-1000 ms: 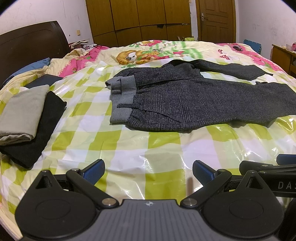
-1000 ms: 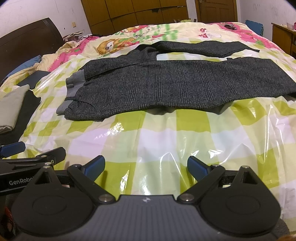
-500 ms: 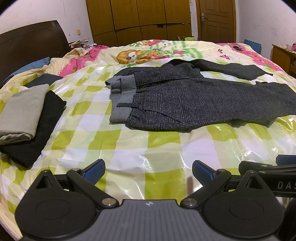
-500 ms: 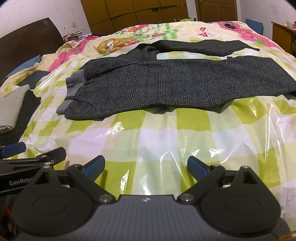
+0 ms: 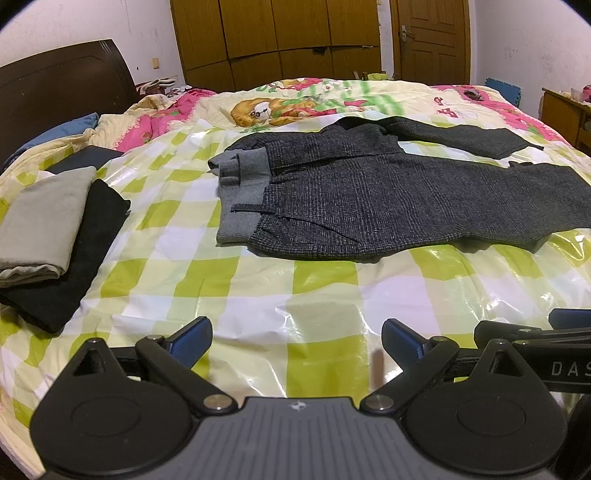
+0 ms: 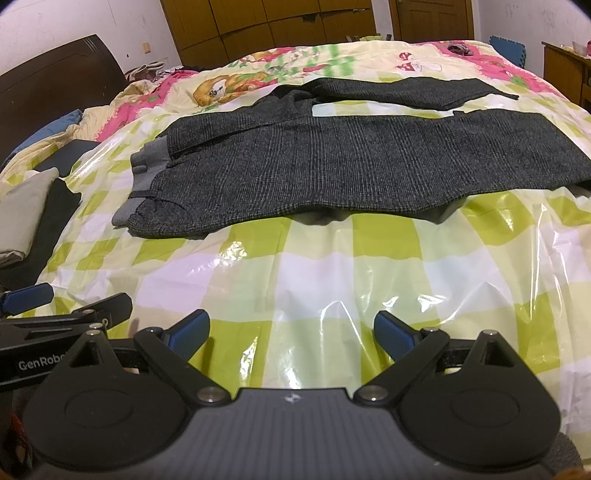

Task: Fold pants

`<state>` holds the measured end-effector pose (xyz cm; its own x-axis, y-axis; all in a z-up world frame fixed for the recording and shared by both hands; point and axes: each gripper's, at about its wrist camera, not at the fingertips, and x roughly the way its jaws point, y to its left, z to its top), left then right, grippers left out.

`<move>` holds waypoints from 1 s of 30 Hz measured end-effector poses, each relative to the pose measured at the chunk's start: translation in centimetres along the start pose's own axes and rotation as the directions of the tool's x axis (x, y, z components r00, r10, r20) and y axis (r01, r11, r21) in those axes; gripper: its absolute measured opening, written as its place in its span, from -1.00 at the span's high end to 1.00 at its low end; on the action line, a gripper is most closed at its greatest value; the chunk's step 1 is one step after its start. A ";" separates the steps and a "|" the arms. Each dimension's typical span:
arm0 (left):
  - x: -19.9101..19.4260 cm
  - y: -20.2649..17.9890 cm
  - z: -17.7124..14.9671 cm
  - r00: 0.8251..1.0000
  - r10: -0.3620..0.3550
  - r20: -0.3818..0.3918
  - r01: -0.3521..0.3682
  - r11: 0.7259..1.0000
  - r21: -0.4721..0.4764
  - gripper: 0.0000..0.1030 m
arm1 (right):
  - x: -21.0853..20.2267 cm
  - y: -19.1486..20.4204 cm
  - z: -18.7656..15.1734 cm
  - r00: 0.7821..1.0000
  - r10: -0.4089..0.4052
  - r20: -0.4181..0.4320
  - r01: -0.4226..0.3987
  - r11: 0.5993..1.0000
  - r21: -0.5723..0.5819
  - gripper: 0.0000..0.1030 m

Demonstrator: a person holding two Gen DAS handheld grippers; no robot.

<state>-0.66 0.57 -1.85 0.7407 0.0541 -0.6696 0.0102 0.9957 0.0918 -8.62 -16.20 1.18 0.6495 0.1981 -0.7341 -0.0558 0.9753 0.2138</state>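
Left wrist view looks across a bed covered by a glossy green-and-white checked sheet [image 5: 258, 280], with the left gripper [image 5: 297, 338] at six o'clock, its blue-tipped fingers [image 5: 192, 334] spread wide and holding nothing. Dark grey checked pants [image 5: 388, 199] lie unfolded near the middle of the bed, reaching toward three o'clock; the waistband with its lighter grey lining [image 5: 240, 199] points to nine o'clock. One leg runs flat along the near side, the other angles away toward one o'clock. At nine o'clock, well apart from the pants, a folded beige garment [image 5: 40, 221] rests on a folded black garment [image 5: 77, 258]. Part of the right gripper shows at four o'clock, just beside the left one.

From the right wrist view, the right gripper [image 6: 291, 334] sits at six o'clock above the sheet [image 6: 332, 280], jaws likewise wide apart and empty. The pants [image 6: 351, 166] stretch from nine o'clock to three o'clock ahead of it, not touched by either tool. A dark headboard [image 6: 48, 77] stands at ten o'clock and wooden wardrobe doors [image 6: 266, 26] at twelve. Something small lies on the far pink bedding, perhaps a cloth; it is too blurred to tell.
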 end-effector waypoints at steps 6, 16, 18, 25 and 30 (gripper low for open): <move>0.0 -0.1 0.2 1.000 -0.002 -0.006 0.002 1.000 -0.002 -1.00 | 0.1 0.0 -0.1 1.000 0.000 -0.003 0.000 1.000 0.002 -0.86; 0.0 0.0 0.2 1.000 -0.004 -0.005 0.004 1.000 -0.006 -1.00 | 0.1 0.1 0.0 1.000 -0.001 -0.002 0.001 1.000 0.001 -0.86; -0.1 0.1 0.4 1.000 -0.008 0.003 0.008 1.000 -0.008 -1.00 | 0.0 0.1 0.1 1.000 0.002 0.001 -0.002 1.000 0.007 -0.86; 0.4 0.7 3.2 0.993 -0.038 0.112 0.029 0.996 0.087 -1.00 | 0.3 0.7 3.4 0.997 -0.005 0.074 0.010 0.998 -0.063 -0.86; 3.7 2.0 5.1 0.989 -0.022 0.149 -0.009 0.979 0.206 -1.00 | 3.3 1.8 6.5 0.997 0.008 0.083 0.009 0.980 -0.201 -0.77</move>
<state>5.50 2.35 -0.43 0.8321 0.0202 -0.5543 0.1416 0.9585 0.2474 -1.61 -14.37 3.31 0.7098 0.1968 -0.6764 -0.2011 0.9768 0.0732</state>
